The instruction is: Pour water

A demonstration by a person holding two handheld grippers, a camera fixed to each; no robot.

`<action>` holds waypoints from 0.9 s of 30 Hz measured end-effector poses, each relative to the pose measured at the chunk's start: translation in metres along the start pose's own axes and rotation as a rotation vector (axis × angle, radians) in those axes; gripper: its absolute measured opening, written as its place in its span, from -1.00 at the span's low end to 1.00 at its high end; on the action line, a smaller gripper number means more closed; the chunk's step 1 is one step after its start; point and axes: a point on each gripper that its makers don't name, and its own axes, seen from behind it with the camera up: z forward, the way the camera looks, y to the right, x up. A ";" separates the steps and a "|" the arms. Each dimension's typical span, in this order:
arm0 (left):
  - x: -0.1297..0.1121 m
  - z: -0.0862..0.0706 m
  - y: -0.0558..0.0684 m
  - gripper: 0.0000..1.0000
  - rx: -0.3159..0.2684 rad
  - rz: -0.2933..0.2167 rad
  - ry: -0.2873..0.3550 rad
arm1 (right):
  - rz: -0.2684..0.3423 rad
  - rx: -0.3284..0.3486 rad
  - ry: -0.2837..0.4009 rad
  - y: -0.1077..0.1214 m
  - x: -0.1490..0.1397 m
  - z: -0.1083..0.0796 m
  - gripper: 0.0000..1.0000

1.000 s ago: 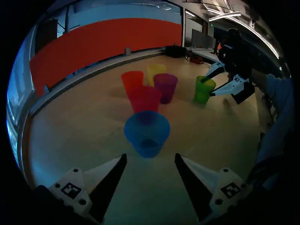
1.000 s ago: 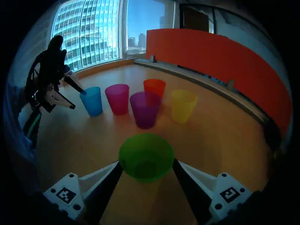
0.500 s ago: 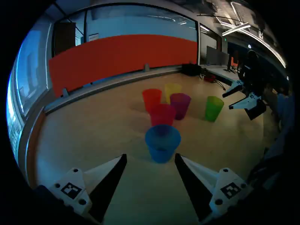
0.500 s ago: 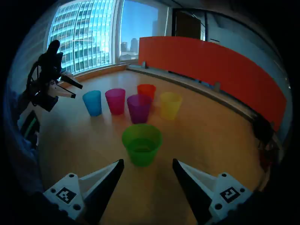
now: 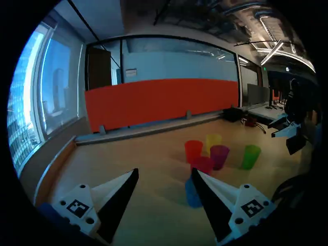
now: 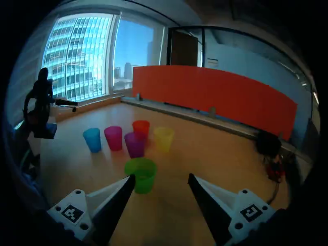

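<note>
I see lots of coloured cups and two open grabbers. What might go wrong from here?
1. The purple cup stands tight among the orange cup, pink cup and yellow cup; wide jaws reaching for one may knock a neighbour.
2. The green cup sits off-centre, beside one finger of the right gripper; a straight advance might tip it.
3. The blue cup is half hidden behind a finger of the left gripper, so aiming looks harder.
</note>
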 end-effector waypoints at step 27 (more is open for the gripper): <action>0.054 -0.025 -0.029 0.90 0.273 -0.047 0.297 | 0.138 -0.451 0.428 0.065 0.089 -0.028 1.00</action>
